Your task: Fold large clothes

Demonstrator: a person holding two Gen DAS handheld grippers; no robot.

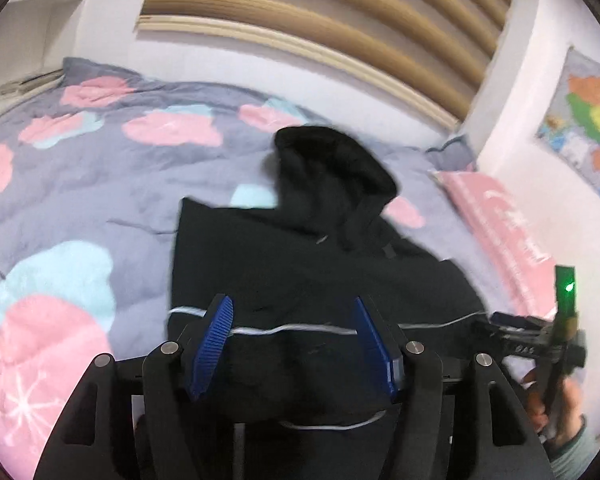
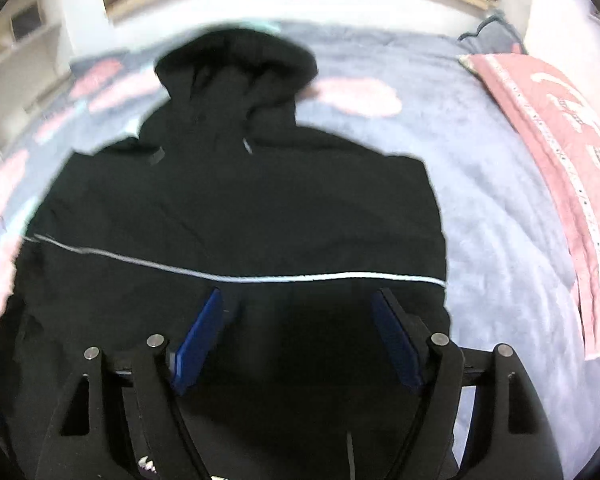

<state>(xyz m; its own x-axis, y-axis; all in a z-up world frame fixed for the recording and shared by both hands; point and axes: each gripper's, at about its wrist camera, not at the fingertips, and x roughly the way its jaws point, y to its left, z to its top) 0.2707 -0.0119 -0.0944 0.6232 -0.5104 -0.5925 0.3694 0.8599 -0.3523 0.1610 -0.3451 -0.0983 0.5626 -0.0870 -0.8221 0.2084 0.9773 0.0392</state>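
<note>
Here a black hooded jacket (image 2: pixel 236 208) with a thin white stripe across its body is lying spread on a grey quilt (image 1: pixel 100 184) printed with pink and pale blue cloud shapes. Its long axis is running from the cameras toward the far wall, with the hood (image 1: pixel 332 160) pointing away toward the slatted wooden headboard (image 1: pixel 340 20) and the lower body lying nearest the grippers. The white stripe (image 2: pixel 300 278) is crossing the jacket from side to side, roughly square to that axis. The sleeves seem to be folded in, since the outline is reading as a compact block, though the blur is making that hard to confirm.

The left gripper (image 1: pixel 294 344) is hovering low over the near part of the jacket, its blue ribbed pads (image 1: pixel 214 344) standing wide apart with only fabric showing between them; whether they are touching the cloth cannot be told. The right gripper (image 2: pixel 300 344) is sitting likewise over the lower body, its blue pads (image 2: pixel 198 344) spread apart and clamped on nothing. In the left wrist view the right gripper (image 1: pixel 532 332) is showing at the jacket's right edge, with a green light glowing on it.

A pink pillow (image 2: pixel 552 152) with white lettering, too blurred to read, is lying along the quilt's right side. A colourful map poster (image 1: pixel 588 128) is hanging on the white wall, its print too small to read. White shelves (image 1: pixel 32 32) are standing at the far left, their contents unclear.
</note>
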